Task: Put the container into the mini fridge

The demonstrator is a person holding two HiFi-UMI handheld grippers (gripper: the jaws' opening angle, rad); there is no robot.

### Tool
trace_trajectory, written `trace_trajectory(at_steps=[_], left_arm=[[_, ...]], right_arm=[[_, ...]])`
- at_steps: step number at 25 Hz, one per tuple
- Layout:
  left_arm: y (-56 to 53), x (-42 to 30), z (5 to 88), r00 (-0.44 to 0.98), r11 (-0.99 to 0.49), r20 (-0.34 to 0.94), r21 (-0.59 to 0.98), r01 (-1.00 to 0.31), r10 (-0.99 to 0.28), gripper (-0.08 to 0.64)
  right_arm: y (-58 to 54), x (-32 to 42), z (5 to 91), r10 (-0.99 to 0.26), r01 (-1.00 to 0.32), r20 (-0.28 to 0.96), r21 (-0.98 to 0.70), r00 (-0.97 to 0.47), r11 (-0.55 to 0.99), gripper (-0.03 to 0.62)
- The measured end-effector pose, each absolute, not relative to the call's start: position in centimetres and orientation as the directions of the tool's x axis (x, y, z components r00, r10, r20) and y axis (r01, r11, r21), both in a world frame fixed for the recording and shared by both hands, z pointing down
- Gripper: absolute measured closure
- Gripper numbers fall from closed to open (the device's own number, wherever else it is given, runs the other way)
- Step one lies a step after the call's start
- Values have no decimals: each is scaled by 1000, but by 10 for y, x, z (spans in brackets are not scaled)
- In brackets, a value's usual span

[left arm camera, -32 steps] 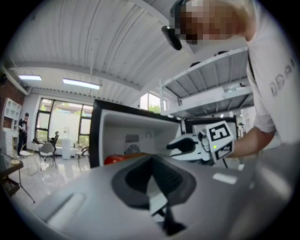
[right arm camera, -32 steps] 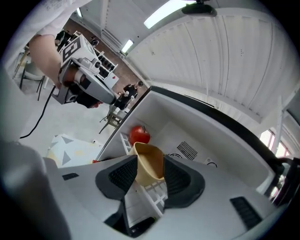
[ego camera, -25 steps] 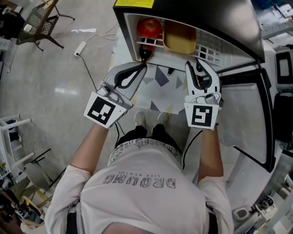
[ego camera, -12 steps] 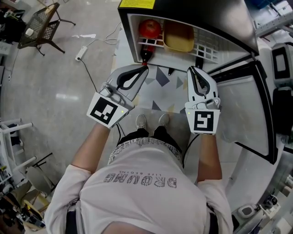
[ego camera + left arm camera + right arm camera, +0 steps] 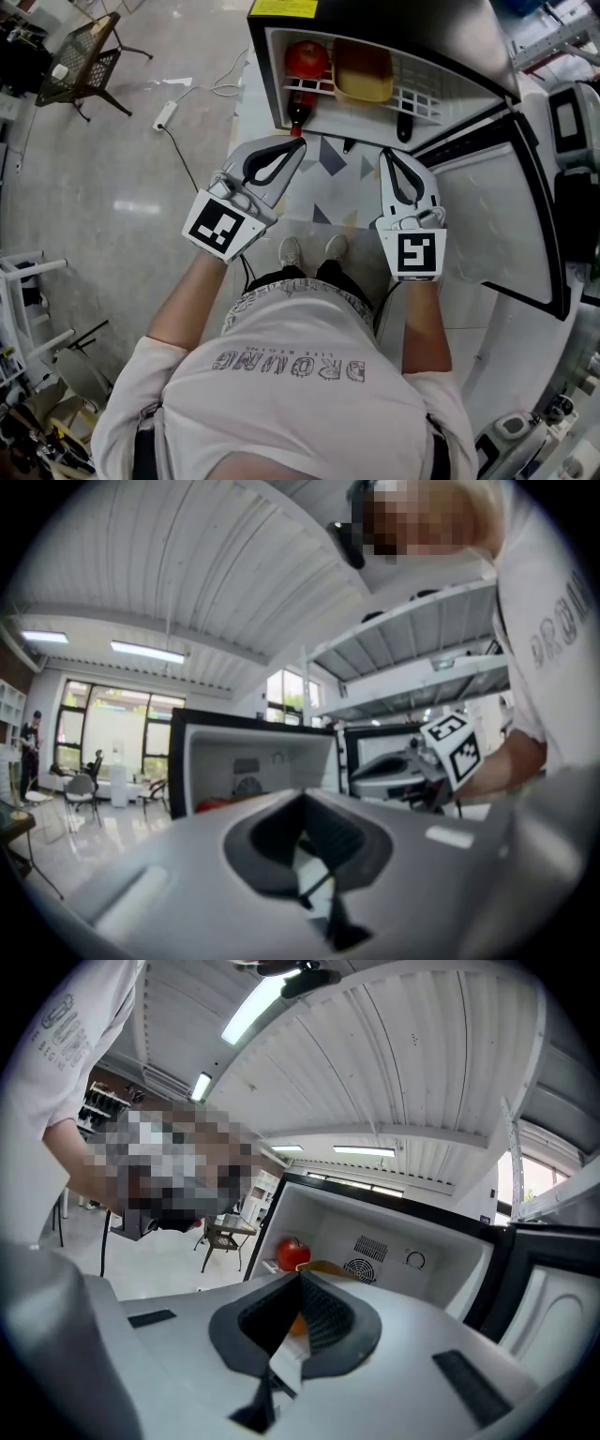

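Note:
The mini fridge (image 5: 375,19) stands open ahead of me. The yellow container (image 5: 364,73) sits on its white wire shelf (image 5: 422,94), next to a red apple (image 5: 307,58). My left gripper (image 5: 296,142) is shut and empty, just in front of the fridge's left side. My right gripper (image 5: 385,154) is shut too; its jaws have just been closing, with nothing between them. In the right gripper view the shut right gripper (image 5: 300,1275) points at the fridge interior (image 5: 394,1232), with the apple (image 5: 292,1252) beyond it. The left gripper (image 5: 302,795) faces the fridge (image 5: 253,761).
The fridge door (image 5: 497,206) hangs open to the right. A dark bottle (image 5: 297,111) stands below the apple. A patterned mat (image 5: 328,178) lies before the fridge, by the person's feet (image 5: 309,248). A power strip (image 5: 165,112) and a chair (image 5: 84,52) are at left.
The right gripper's jaws have gone from apart to shut. Both grippers have drawn back a little from the fridge opening.

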State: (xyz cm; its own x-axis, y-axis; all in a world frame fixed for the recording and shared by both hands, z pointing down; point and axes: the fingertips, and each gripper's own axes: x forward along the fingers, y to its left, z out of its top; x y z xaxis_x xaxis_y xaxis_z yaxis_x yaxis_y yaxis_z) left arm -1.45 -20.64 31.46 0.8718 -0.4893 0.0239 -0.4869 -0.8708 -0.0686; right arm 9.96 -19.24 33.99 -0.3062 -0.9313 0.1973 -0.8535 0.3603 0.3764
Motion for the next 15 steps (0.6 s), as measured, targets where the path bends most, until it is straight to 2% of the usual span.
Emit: trace_trajectory(at_steps=[6, 15], left_arm=[[-197, -12, 314, 883, -882, 15, -74, -466, -468, 554], [-194, -15, 312, 883, -882, 7, -65, -467, -468, 554]], right_arm=[[-184, 99, 344, -928, -881, 215, 309, -304, 360, 592], [-179, 93, 344, -923, -882, 222, 291, -313, 370, 592]])
